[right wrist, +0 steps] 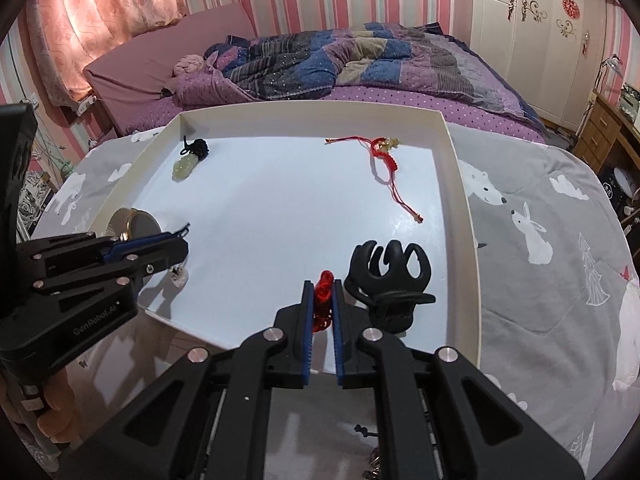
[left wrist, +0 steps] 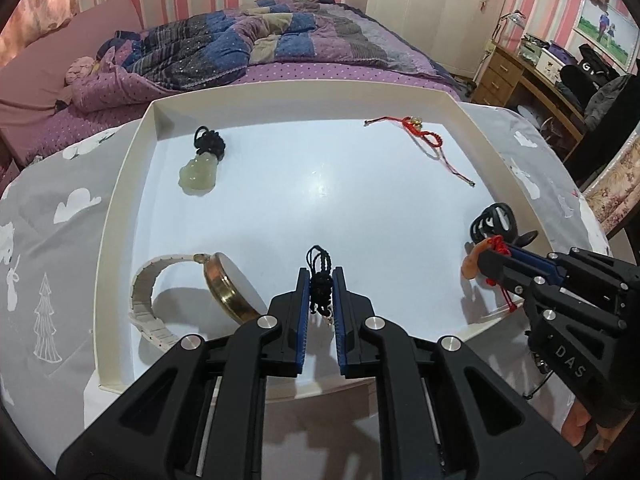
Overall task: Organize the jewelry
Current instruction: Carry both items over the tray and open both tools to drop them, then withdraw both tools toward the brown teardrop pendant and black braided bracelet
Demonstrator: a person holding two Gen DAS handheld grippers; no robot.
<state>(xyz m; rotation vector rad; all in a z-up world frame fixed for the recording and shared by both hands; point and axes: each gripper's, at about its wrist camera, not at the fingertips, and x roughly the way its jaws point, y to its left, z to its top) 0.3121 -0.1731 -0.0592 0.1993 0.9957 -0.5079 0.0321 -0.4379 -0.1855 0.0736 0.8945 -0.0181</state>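
A white tray (left wrist: 120, 184) lies on a grey bedspread. My left gripper (left wrist: 321, 276) is shut on a black cord (left wrist: 320, 280) with a small pale pendant hanging under it (right wrist: 180, 278), over the tray's near edge. My right gripper (right wrist: 322, 286) is shut on a red cord (right wrist: 323, 292) whose orange pendant (left wrist: 470, 262) hangs at the tray's right side. In the tray lie a jade pendant on black cord (left wrist: 200, 172), a red string bracelet (left wrist: 424, 138), a gold watch with a pale strap (left wrist: 224, 288) and a black hair claw (right wrist: 390, 276).
The tray (right wrist: 460, 184) sits on a grey cloth with white animal prints (right wrist: 532, 236). A bed with a purple quilt (left wrist: 280, 36) stands behind. A wooden desk (left wrist: 516, 76) is at the far right.
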